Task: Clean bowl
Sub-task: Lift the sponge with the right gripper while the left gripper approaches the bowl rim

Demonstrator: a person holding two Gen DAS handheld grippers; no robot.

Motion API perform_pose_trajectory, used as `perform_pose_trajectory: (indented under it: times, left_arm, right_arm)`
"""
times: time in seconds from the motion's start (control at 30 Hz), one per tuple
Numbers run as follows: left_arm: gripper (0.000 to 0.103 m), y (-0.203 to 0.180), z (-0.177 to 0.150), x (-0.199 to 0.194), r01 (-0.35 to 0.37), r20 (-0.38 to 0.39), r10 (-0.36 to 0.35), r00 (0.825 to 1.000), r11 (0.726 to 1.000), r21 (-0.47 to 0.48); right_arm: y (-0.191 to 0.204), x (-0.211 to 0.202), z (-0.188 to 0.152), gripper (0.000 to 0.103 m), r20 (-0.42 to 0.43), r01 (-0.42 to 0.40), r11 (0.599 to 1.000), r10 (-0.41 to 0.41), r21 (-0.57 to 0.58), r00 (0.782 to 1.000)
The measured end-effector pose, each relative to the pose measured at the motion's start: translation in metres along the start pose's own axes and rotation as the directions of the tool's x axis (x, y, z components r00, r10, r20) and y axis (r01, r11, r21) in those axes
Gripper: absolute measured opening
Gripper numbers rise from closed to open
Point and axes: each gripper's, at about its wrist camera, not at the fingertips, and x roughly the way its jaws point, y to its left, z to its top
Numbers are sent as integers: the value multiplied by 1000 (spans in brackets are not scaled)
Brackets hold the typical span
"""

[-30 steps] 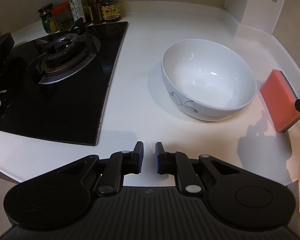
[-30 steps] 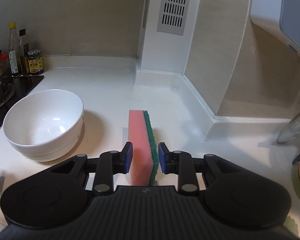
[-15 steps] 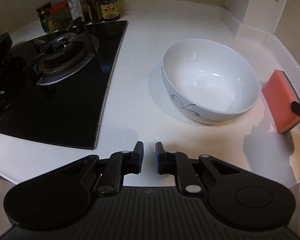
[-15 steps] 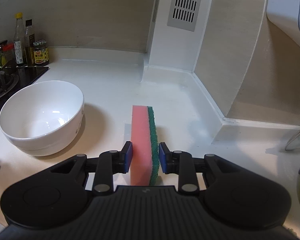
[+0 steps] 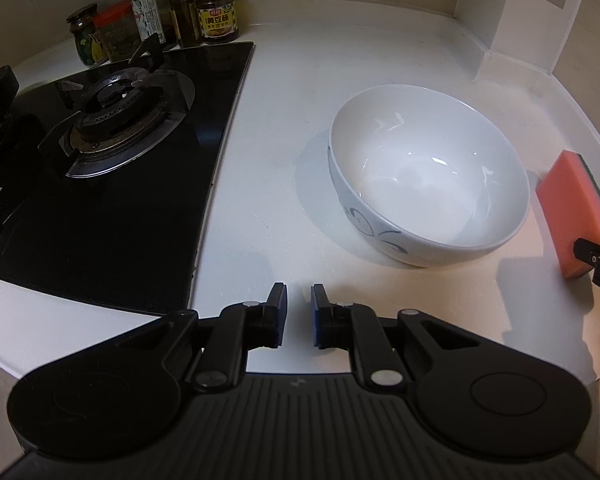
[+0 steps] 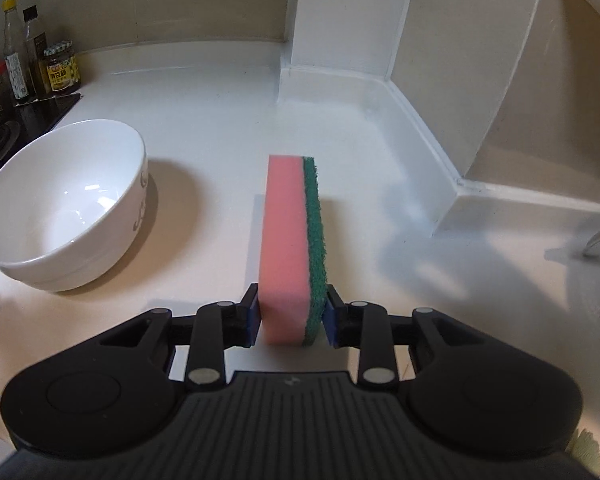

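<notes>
A white bowl [image 5: 428,172] with a blue pattern stands upright and empty on the white counter; it also shows in the right wrist view [image 6: 64,204] at the left. My right gripper [image 6: 291,312] is shut on a pink sponge with a green scrub side [image 6: 292,240], held on edge above the counter to the right of the bowl. The sponge [image 5: 576,208] also shows at the right edge of the left wrist view. My left gripper [image 5: 299,312] is in front of the bowl, its jaws a narrow gap apart with nothing between them.
A black gas hob [image 5: 100,168] with a burner lies left of the bowl. Several bottles and jars [image 5: 168,16] stand at the back wall. A white pillar with a vent [image 6: 340,20] and a raised ledge [image 6: 520,208] bound the counter at the right.
My right gripper has lifted the sponge off the counter and moved forward a little. My left gripper has edged closer to the bowl.
</notes>
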Motion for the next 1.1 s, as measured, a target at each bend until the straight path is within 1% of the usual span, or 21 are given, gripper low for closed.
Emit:
perform_pose_trajectory:
  times: [0.07,0.2,0.3,0.37,0.47,0.57,0.7,0.77,0.93,1.03,1.1]
  left_arm:
    - [14,2,3,2,1,1,-1,1000,1000,1]
    - [14,8,11,3,11,8,-11,1000,1000,-5]
    - [14,18,20,0,55,27,-54,998,998,-29]
    - [14,26,29,-1,116,36,-114,993,991,-61]
    - [14,32,41,1,172,44,-169,985,982,-82]
    - [14,32,53,3,213,56,-209,976,974,-75]
    - [13,27,65,4,233,78,-229,970,971,-58]
    - [13,24,71,10,230,60,-227,972,971,-61]
    - [12,20,76,27,232,11,-232,973,967,-102]
    - [8,21,78,36,235,-8,-238,971,960,-152]
    - [7,17,79,36,214,-15,-218,976,968,-134]
  right_arm:
    - [1,-2,-3,26,32,0,1000,0,-5,999]
    - [-1,-14,-5,25,107,-39,999,37,17,994]
    - [-5,-25,-7,25,126,-93,994,85,64,988]
    - [-7,-30,-10,26,127,-125,987,112,98,986]
    - [-5,-35,-12,26,119,-128,986,116,103,986]
    - [-2,-39,-10,26,124,-120,988,108,99,986]
    - [0,-47,-4,26,160,-101,990,84,103,984]
    - [1,-49,-1,26,169,-103,989,84,104,982]
    - [1,-44,11,26,175,-127,989,113,71,978]
    - [2,-39,26,26,184,-183,983,184,-21,966]
    - [5,-40,38,26,184,-213,969,233,-122,955]
